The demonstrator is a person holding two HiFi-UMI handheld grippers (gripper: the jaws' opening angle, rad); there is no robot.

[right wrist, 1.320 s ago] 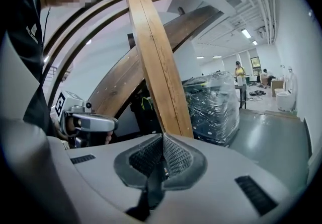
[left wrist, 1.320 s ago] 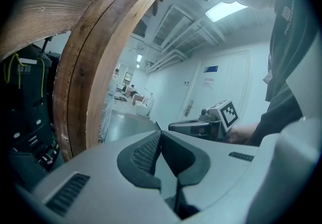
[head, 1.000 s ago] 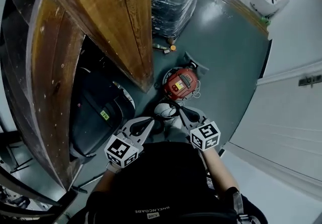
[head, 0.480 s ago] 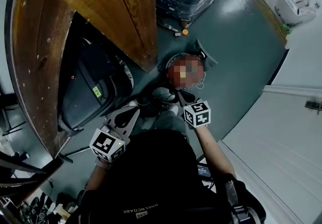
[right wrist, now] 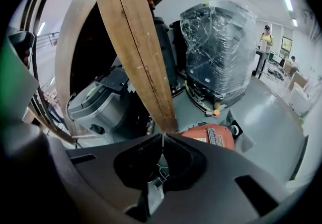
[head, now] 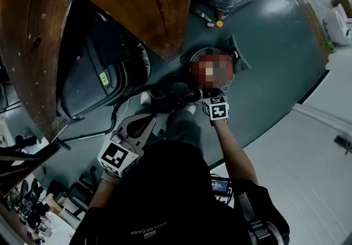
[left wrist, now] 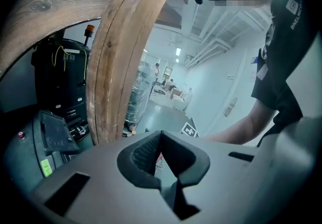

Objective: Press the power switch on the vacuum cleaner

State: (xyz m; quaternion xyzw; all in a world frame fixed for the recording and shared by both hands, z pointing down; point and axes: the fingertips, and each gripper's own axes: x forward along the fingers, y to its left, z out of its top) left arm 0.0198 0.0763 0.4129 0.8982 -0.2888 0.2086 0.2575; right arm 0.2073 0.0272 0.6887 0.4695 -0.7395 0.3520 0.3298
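The red vacuum cleaner (right wrist: 214, 136) lies on the grey-green floor just past a wooden beam; in the head view a mosaic patch covers most of the vacuum cleaner (head: 212, 69). My right gripper (head: 209, 92) reaches down to its near edge, and I cannot tell whether it touches. In the right gripper view that gripper (right wrist: 162, 137) is shut with nothing between its jaws. My left gripper (head: 149, 121) hangs back to the left, well short of the vacuum. Seen in its own view, the left gripper (left wrist: 161, 136) is shut and empty. No switch can be made out.
A slanted wooden beam (head: 159, 7) rises close to the left of the vacuum. A dark floor-cleaning machine (head: 99, 73) stands behind it. A plastic-wrapped pallet load (right wrist: 221, 42) sits further back, with a small orange object (head: 220, 23) on the floor. A pale wall (head: 308, 167) runs along the right.
My right gripper has moved forward and down from beside my body to the vacuum's near edge. The left gripper has stayed back. The head view has swung, bringing the vacuum closer to centre.
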